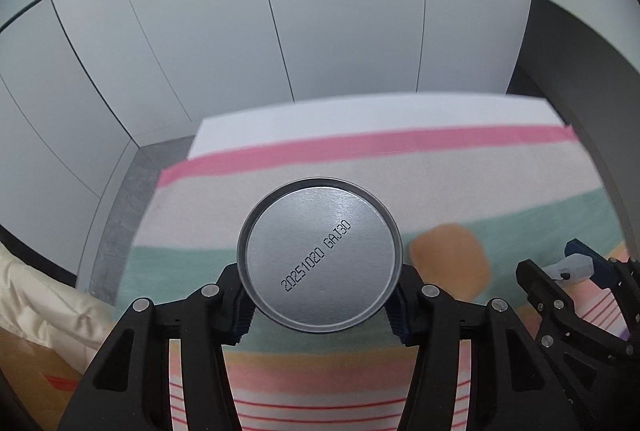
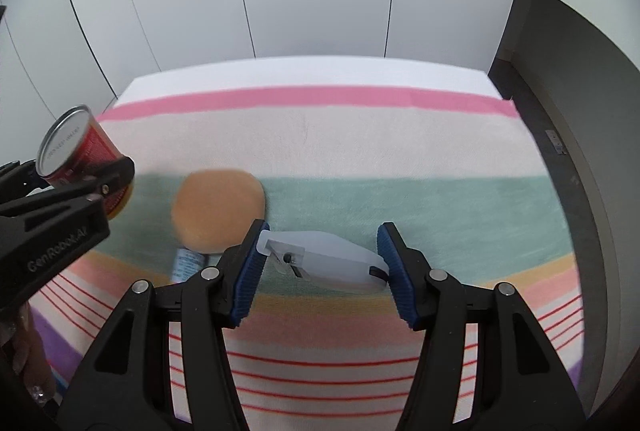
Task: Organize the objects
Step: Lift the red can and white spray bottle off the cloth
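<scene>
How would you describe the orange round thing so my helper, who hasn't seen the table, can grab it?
Look at the striped cloth covering the table and find its wide teal band. The round orange pad lies at the left part of that band, just ahead of the right tongs, which hold a white plastic tool. It is the only flat, plain orange disc; the can is red and metal.

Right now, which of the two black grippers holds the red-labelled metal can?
The left gripper: its blue pads clamp the silver-topped red can. The right gripper holds a white plastic cutter instead.
</scene>
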A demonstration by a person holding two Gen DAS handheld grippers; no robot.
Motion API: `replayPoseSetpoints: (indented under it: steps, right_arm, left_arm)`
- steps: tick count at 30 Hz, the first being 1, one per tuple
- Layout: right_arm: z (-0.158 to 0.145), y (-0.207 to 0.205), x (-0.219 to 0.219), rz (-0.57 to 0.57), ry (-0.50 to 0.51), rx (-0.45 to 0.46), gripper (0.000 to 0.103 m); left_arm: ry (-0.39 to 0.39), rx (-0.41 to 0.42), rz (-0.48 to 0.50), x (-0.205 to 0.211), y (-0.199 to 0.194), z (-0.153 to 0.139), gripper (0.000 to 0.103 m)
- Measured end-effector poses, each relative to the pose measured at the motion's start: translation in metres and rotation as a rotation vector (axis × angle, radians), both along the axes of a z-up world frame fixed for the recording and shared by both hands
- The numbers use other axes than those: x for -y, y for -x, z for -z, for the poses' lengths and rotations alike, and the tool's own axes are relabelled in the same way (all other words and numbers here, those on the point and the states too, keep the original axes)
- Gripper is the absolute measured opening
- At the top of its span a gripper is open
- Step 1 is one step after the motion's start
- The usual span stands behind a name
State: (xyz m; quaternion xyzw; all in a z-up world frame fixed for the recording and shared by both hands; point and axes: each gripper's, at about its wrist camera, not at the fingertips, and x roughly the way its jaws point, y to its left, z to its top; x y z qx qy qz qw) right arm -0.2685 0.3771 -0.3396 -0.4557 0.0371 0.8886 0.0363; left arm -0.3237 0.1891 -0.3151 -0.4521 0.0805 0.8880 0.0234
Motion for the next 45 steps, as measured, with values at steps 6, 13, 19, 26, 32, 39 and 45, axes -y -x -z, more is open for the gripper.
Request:
replayPoseSetpoints:
  steps: [6,13,19,26,32,39,45]
  right_arm:
    - [-0.069,-0.006,-0.005,0.013,-0.023,-0.057,0.059]
    - [-0.161,-0.022,-0.004,-0.003,-0.034,-0.12,0.059]
    - [-0.218,-0.038,0.005,-0.025,-0.073,-0.171,0.059]
    - [-0.242,-0.06,0.014,-0.034,-0.072,-0.177,0.059]
    - [-0.244,-0.079,0.014,-0.044,-0.074,-0.164,0.059]
    - [-0.246,-0.113,0.016,-0.072,-0.068,-0.145,0.059]
    - [-0.245,-0.148,0.021,-0.083,-0.077,-0.14,0.059]
  left_arm:
    - [-0.002,-0.069,-0.008,0.004,-0.012,-0.063,0.055]
    - [-0.04,-0.122,-0.026,0.017,-0.034,-0.151,0.055]
    - [-0.041,-0.175,-0.024,0.022,-0.06,-0.201,0.055]
    - [-0.051,-0.181,-0.034,0.027,-0.085,-0.223,0.055]
    - [-0.047,-0.174,-0.046,0.032,-0.109,-0.233,0.055]
    - [-0.101,-0.149,-0.045,0.042,-0.147,-0.236,0.055]
    - [-0.105,-0.128,-0.043,0.047,-0.184,-0.237,0.055]
